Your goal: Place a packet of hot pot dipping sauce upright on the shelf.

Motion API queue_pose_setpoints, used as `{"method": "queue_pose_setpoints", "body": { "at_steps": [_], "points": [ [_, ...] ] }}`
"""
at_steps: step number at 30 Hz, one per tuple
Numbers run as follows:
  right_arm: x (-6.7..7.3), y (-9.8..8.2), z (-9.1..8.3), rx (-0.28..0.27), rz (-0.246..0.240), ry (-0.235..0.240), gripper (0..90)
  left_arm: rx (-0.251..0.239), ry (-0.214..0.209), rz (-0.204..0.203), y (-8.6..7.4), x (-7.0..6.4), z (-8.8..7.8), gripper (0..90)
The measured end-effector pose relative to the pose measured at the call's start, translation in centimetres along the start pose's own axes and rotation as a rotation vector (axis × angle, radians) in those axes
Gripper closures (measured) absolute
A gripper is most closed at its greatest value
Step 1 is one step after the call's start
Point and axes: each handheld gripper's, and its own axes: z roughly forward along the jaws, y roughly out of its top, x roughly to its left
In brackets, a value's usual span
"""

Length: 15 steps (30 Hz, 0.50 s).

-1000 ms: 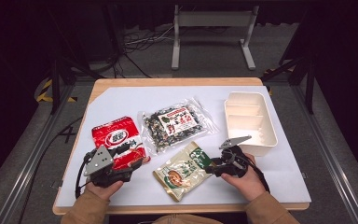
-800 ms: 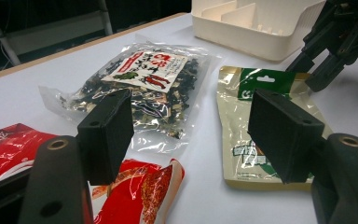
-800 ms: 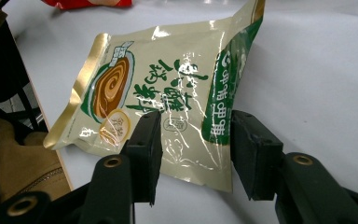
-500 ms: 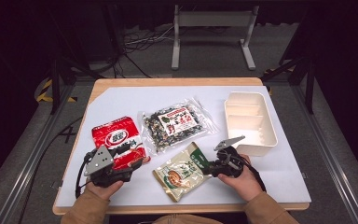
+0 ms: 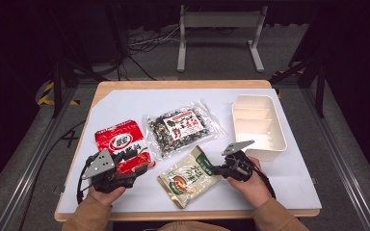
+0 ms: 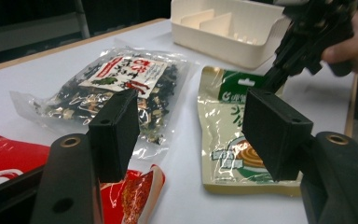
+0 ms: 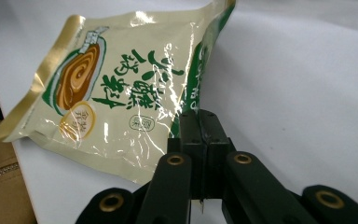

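A: From above, the cream-and-green pouch [image 5: 189, 176] lies flat on the white counter [image 5: 120, 103] before the right gripper [image 5: 218, 168]. Held?

B: The right gripper view shows it: the fingers [image 7: 192, 128] have just closed, clenched on the glossy foil's green edge. The left gripper [image 6: 191, 128] stands released, over the crinkly red bag [image 6: 130, 196].

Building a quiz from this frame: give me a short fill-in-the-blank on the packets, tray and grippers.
1. The right gripper is shut on the edge of the cream and ____ packet.
2. The left gripper has its jaws ____ over the corner of the red packet.
3. The clear bag of dark snacks lies between the red packet and the ____ tray.

Missing words: green; open; white
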Motion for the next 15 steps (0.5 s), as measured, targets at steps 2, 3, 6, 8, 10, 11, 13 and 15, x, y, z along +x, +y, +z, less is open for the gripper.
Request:
{"method": "queue_pose_setpoints", "body": {
  "at_steps": [2, 3, 6, 8, 10, 11, 13, 15],
  "points": [
    [0.2, 0.2, -0.4, -0.013, -0.008, -0.001, 90.0, 0.008, 0.017, 0.008, -0.1, 0.1, 0.2, 33.7],
    [0.3, 0.4, -0.6, -0.019, -0.012, -0.002, 90.0, 0.006, 0.022, 0.003, -0.1, 0.1, 0.2, 33.6],
    [0.9, 0.9, -1.4, -0.033, -0.034, -0.008, 90.0, -0.002, 0.030, -0.010, -0.2, 0.2, 0.1, 33.0],
    [1.0, 1.1, -1.6, -0.038, -0.039, -0.010, 90.0, 0.009, 0.014, -0.030, -0.2, 0.4, 0.1, 33.1],
    [1.3, 1.4, -2.1, -0.045, -0.053, -0.012, 90.0, 0.019, -0.024, -0.066, -0.2, 0.6, 0.2, 34.6],
    [1.6, 1.7, -2.4, -0.051, -0.066, -0.014, 90.0, 0.024, -0.030, -0.065, -0.2, 0.7, 0.2, 35.1],
    [1.8, 2.0, -2.8, -0.059, -0.078, -0.014, 90.0, 0.022, -0.024, -0.062, -0.1, 0.6, 0.2, 35.2],
    [2.0, 2.2, -3.2, -0.067, -0.087, -0.014, 90.0, 0.023, -0.011, -0.047, -0.1, 0.5, 0.2, 35.4]
  ]
}}
